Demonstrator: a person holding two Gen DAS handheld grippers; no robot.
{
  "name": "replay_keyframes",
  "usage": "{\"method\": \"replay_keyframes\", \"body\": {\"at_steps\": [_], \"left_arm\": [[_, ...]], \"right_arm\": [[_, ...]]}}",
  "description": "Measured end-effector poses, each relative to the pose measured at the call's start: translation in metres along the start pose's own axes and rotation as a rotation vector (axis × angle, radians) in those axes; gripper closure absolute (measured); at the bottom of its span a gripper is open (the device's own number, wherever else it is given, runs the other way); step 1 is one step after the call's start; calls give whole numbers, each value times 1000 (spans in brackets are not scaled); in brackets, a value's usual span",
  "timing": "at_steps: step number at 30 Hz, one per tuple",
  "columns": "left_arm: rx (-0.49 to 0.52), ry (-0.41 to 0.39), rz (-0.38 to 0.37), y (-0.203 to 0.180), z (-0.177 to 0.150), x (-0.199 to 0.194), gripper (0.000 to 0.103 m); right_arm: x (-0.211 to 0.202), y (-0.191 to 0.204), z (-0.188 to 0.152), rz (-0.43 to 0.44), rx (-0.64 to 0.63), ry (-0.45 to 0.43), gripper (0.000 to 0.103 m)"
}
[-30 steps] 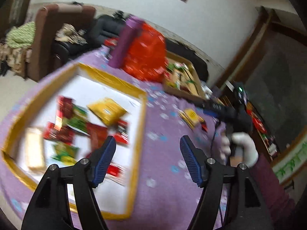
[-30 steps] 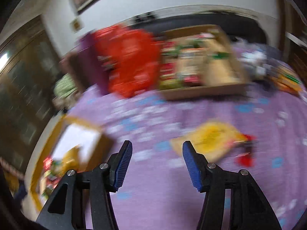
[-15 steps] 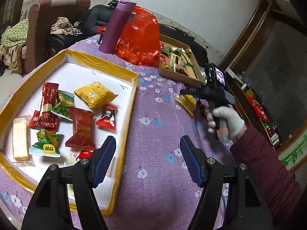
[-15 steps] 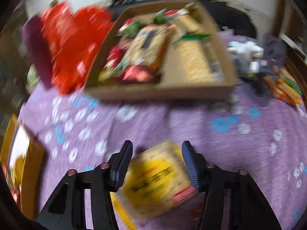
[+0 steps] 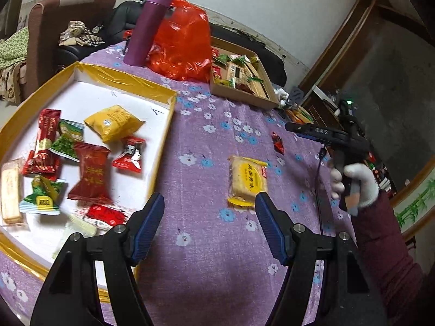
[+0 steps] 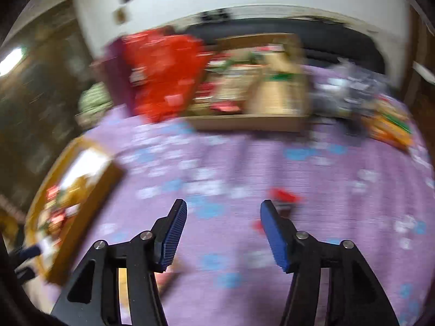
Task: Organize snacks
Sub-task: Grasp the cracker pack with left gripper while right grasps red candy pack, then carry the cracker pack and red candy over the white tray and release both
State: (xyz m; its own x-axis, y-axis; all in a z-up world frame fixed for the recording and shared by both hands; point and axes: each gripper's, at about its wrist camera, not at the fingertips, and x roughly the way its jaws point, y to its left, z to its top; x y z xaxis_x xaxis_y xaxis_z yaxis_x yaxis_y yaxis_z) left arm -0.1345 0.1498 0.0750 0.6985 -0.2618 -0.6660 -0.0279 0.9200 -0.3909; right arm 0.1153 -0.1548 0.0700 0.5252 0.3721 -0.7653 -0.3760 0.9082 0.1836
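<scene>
Both grippers, left gripper (image 5: 209, 226) and right gripper (image 6: 223, 233), were wide apart, holding nothing. One flat, square yellow cracker packet (image 5: 246, 179) lay on the soft purple flowered tablecloth (image 5: 201, 247), beside the gold-rimmed tray (image 5: 160, 146).

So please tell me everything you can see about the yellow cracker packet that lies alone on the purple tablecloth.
The yellow cracker packet is a flat, roughly rectangular pack in glossy yellow wrapping with a clear window that shows a pale cracker. It carries dark printed characters and a small red patch at one corner. It lies flat on the purple flowered tablecloth, sealed as far as can be seen, to the right of the yellow-rimmed tray and outside it. Nothing touches it; the left hand-held gripper is open just in front of it.
</scene>
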Motion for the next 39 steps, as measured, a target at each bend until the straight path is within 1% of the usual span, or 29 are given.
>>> {"method": "replay_keyframes", "body": {"at_steps": [2,5,7,9,10,11,12,14,17,19,22,26,27,29,33,36,38,39], "left_arm": [[9,10,-2,-5,-1,3,34],[20,24,4,-11,-2,8,34],[26,36,10,-14,-2,11,34],[34,45,15,-17,-2,14,34],[38,47,17,-19,-3,15,34],[41,50,19,-21,-3,16,34],[44,53,21,-22,-3,18,34],[49,62,24,-25,-2,23,34],[77,91,27,-34,-1,39,34],[101,119,29,-42,-2,54,34],[145,152,28,-57,-1,77,34],[222,142,52,-79,8,102,34],[245,133,73,-84,11,109,34],[278,129,114,-90,14,121,34],[324,144,149,-95,14,143,34],[322,169,155,-98,13,160,29],[335,185,189,-102,10,169,27],[357,176,208,-106,8,172,25]], "right_arm": [[16,-19,-2,-20,53,28,43],[36,-33,-5,-54,107,42,43],[48,-36,-6,-60,135,44,43],[61,-37,-8,-77,144,56,46],[64,-34,-7,-96,145,47,49],[63,-32,-7,-113,142,36,64],[63,-31,-8,-123,138,41,75],[59,-30,-12,-110,131,37,81],[47,-26,-26,-92,121,23,82],[35,-22,-41,-59,126,14,82],[18,-14,-65,14,136,2,82],[4,-3,-90,131,147,-8,82],[4,-1,-93,152,145,-11,82],[3,2,-93,167,137,-14,82],[-1,2,-93,205,145,-34,82],[-4,0,-92,211,147,-46,82],[-6,-1,-92,221,151,-48,82],[-6,-2,-92,225,153,-49,82]]}}
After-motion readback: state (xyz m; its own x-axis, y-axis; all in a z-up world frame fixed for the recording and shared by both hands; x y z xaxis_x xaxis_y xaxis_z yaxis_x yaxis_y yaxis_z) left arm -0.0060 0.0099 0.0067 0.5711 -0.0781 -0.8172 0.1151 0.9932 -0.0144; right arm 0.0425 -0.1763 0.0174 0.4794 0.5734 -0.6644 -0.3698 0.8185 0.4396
